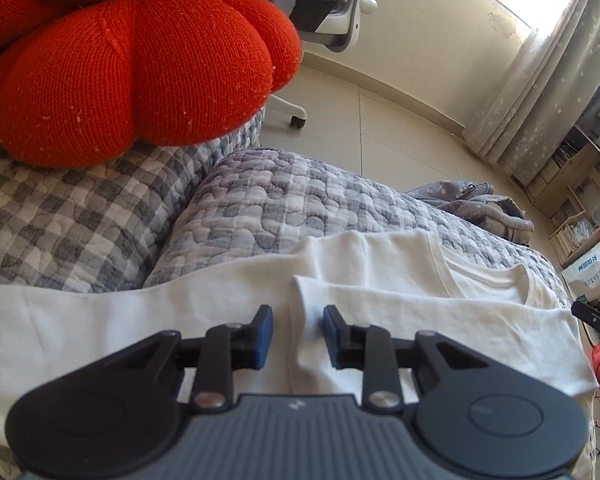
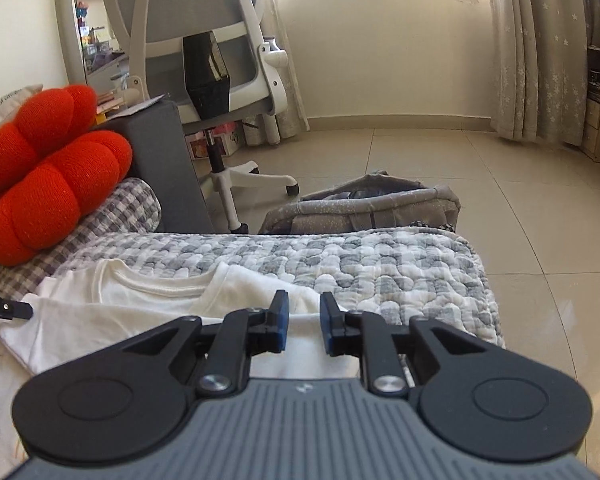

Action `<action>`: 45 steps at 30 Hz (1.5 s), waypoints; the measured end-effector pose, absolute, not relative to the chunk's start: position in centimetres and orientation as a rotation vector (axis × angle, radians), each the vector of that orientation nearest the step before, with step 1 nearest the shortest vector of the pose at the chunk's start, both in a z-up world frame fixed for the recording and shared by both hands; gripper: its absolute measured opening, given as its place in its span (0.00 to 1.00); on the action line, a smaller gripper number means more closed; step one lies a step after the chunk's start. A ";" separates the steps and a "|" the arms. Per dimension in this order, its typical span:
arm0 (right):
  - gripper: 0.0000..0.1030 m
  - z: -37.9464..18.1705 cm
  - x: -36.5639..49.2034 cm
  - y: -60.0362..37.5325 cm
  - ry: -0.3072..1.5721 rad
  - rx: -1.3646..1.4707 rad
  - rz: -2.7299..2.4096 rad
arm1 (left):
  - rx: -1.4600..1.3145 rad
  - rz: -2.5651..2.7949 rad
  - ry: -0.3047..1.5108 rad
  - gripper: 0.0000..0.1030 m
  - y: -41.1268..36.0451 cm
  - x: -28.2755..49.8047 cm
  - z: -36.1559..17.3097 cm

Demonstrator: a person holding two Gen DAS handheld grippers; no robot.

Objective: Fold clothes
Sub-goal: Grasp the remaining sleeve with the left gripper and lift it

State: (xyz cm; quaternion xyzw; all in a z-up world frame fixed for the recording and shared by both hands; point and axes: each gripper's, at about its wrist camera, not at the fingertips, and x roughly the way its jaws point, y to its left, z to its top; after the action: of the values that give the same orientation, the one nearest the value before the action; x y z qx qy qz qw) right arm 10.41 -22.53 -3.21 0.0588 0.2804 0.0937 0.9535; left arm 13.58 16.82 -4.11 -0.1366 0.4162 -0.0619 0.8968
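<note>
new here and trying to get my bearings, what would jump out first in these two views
The bright red knitted lobed cushion jumps out first, resting on the grey checked quilted sofa cover at upper left. Next comes the white cotton t-shirt, partly folded on that cover just beyond both sets of blue-padded jaws. Behind, a white-framed grey mesh office chair stands on the pale tiled floor near a sunlit window.

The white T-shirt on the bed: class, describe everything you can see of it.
The white T-shirt is plain, soft, cotton-looking knit with a ribbed round neckline. It lies flat, lightly creased, on the grey-and-white checked quilt, partly folded: one layer is turned over the body, leaving a straight folded edge. The left gripper and right gripper hover over it with jaws apart; no pad visibly pinches the cloth. Nothing else rests on it.
</note>
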 end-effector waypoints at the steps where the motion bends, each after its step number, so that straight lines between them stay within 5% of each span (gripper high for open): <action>1: 0.21 -3.1 9.8 -22.6 0.570 0.110 0.198 | -0.279 -0.130 0.858 0.17 16.7 13.6 -4.1; 4: 0.21 -2.9 7.9 -22.7 0.570 0.082 0.219 | -0.251 -0.113 0.836 0.06 16.3 13.3 -4.1; 16: 0.24 -4.2 5.2 -23.4 0.592 0.056 0.206 | -0.194 -0.040 0.804 0.07 15.3 12.5 -3.2; 28: 0.25 -4.9 7.6 -22.1 0.657 0.086 0.210 | -0.258 -0.038 0.837 0.31 16.5 12.0 -3.2; 36: 0.38 -2.4 6.3 -20.3 0.637 0.099 0.207 | -0.344 0.012 0.846 0.55 18.9 10.0 -1.5; 45: 0.48 0.3 4.4 -17.6 0.618 0.129 0.250 | -0.470 0.136 0.868 0.59 23.9 6.0 -0.6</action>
State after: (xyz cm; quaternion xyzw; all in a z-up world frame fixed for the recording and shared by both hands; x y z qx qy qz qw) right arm 4.36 -17.60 0.28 0.0635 0.3031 0.1224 0.9430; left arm 6.05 23.91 -0.57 -0.2254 0.4162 0.0654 0.8785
